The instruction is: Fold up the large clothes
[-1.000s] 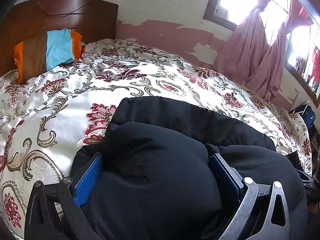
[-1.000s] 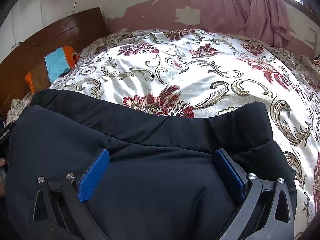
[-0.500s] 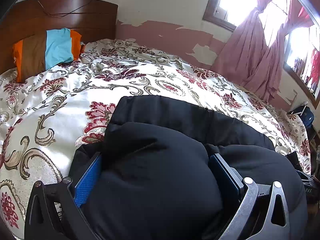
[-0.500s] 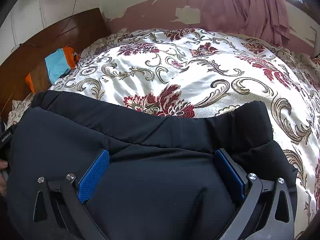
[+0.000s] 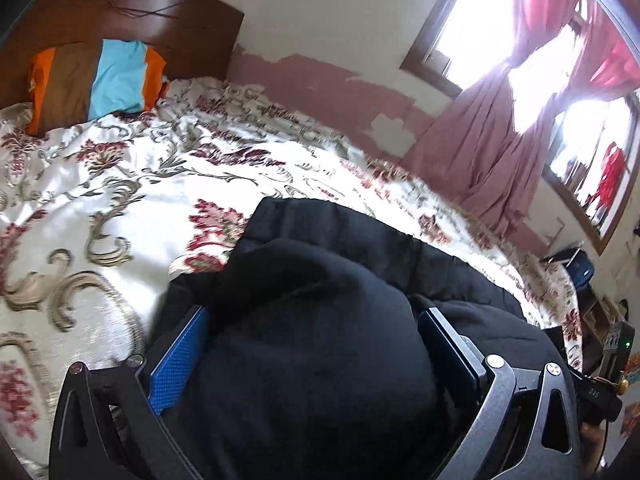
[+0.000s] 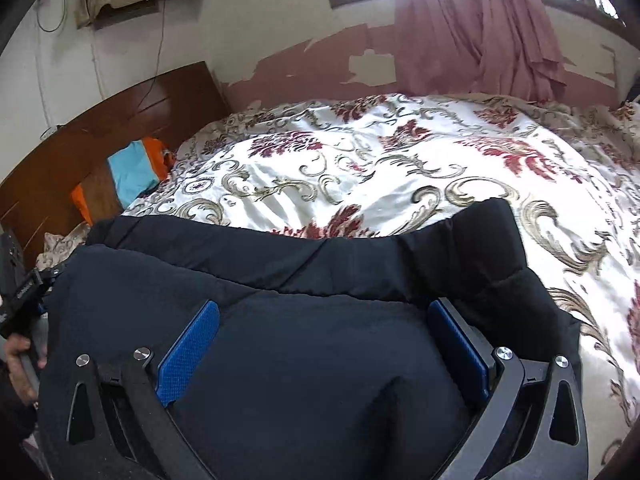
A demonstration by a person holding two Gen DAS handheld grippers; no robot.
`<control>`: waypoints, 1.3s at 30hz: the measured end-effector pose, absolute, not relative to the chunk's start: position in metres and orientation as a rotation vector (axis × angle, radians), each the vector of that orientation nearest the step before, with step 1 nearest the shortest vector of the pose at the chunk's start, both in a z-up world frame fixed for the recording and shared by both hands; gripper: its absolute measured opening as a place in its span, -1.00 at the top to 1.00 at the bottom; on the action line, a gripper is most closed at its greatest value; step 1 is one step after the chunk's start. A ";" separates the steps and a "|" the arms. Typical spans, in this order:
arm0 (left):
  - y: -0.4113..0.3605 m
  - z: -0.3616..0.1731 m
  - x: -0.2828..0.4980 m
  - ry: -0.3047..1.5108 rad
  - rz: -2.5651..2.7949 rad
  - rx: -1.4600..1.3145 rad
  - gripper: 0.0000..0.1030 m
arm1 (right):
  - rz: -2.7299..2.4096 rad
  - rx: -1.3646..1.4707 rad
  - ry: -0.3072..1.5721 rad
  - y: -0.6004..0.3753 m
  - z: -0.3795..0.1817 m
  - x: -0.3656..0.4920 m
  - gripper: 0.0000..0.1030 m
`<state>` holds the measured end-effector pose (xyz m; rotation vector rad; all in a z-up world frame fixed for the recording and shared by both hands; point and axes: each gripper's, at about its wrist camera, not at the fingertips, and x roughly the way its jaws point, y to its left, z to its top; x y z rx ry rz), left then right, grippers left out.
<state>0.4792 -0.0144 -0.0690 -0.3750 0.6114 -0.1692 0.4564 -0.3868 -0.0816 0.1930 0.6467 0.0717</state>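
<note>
A large black padded garment (image 5: 320, 320) lies folded on the floral bedspread and fills the lower half of both views (image 6: 320, 320). My left gripper (image 5: 316, 320) stands wide, its blue pads (image 5: 180, 360) on either side of a thick bulge of the black cloth. My right gripper (image 6: 324, 316) stands equally wide, its blue pads (image 6: 188, 348) bracketing the garment's near fold. A lower layer of the garment (image 6: 400, 252) sticks out beyond the top fold. The other gripper shows at the edge of each view (image 6: 20, 292).
The white bedspread (image 6: 400, 160) with red and gold flowers stretches ahead. A brown, blue and orange pillow (image 5: 100, 76) leans on the wooden headboard (image 6: 100, 140). Pink curtains (image 5: 480, 140) hang at the windows on the far wall.
Both views have tilted upward and back a little, showing more wall and window. The garment stays between the pads of both grippers.
</note>
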 end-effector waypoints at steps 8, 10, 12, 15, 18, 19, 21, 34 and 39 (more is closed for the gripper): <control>0.027 -0.053 0.459 0.745 -0.164 -0.473 -0.99 | 0.058 0.308 0.575 -0.413 -0.050 0.423 -0.97; 0.038 -0.049 0.452 0.762 -0.151 -0.490 -0.99 | 0.037 0.362 0.601 -0.428 -0.046 0.417 -0.97; 0.043 -0.045 0.444 0.779 -0.127 -0.467 -0.99 | -0.002 0.425 0.630 -0.443 -0.043 0.410 -0.98; 0.044 -0.044 0.435 0.828 -0.105 -0.436 -0.99 | -0.078 0.506 0.723 -0.468 -0.044 0.399 -0.97; 0.042 -0.049 0.428 0.918 -0.037 -0.414 -0.99 | -0.088 0.516 0.801 -0.482 -0.046 0.390 -0.97; 0.042 -0.051 0.423 0.937 -0.023 -0.421 -0.99 | -0.079 0.504 0.814 -0.485 -0.046 0.387 -0.97; 0.043 -0.056 0.415 0.959 -0.050 -0.455 -1.00 | -0.078 0.465 0.825 -0.488 -0.046 0.382 -0.97; 0.046 -0.089 0.422 1.145 -0.043 -0.489 -1.00 | 0.082 0.594 0.953 -0.505 -0.110 0.406 -0.98; 0.046 -0.103 0.426 1.160 -0.101 -0.536 -1.00 | 0.189 0.642 0.938 -0.508 -0.131 0.416 -0.98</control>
